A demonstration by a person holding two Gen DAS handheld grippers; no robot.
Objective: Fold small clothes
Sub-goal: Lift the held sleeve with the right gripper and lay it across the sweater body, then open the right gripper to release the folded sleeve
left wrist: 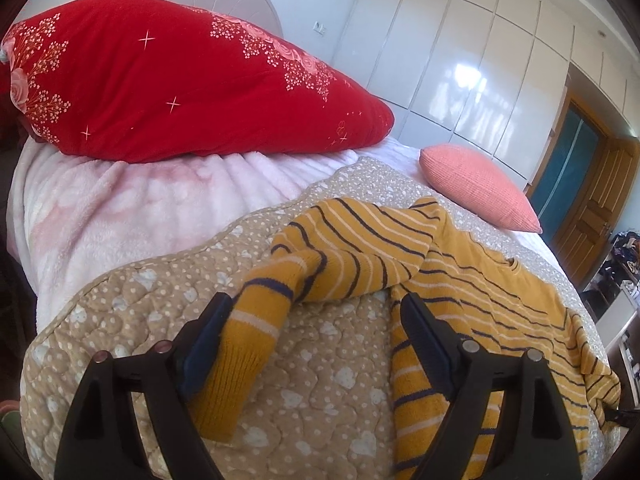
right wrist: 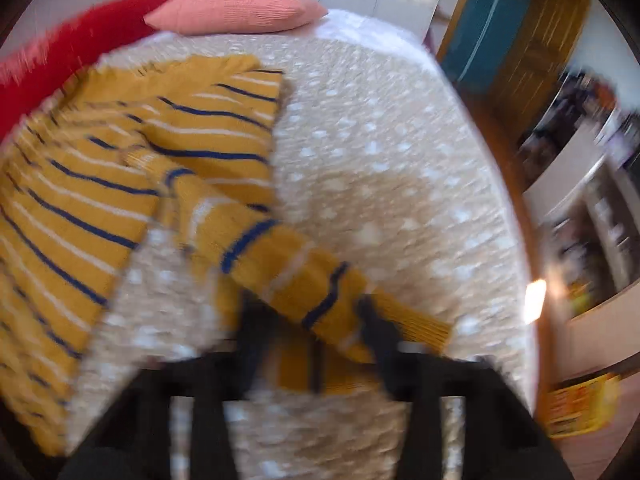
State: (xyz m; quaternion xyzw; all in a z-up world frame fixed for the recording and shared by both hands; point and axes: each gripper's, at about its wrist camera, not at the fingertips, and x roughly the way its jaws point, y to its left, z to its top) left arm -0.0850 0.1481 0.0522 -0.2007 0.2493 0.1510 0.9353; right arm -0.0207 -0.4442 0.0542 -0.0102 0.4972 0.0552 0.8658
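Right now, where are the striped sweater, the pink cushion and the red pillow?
striped sweater (left wrist: 460,280): left wrist view, on its striped body near the collar.
pink cushion (left wrist: 476,186): left wrist view, middle of its knitted face.
red pillow (left wrist: 180,80): left wrist view, centre of its red cover.

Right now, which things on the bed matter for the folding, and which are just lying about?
For the job:
- striped yellow sweater
- its sleeve
- dotted quilt it lies on

Lying about:
- red pillow
- pink cushion
- pink fleece blanket
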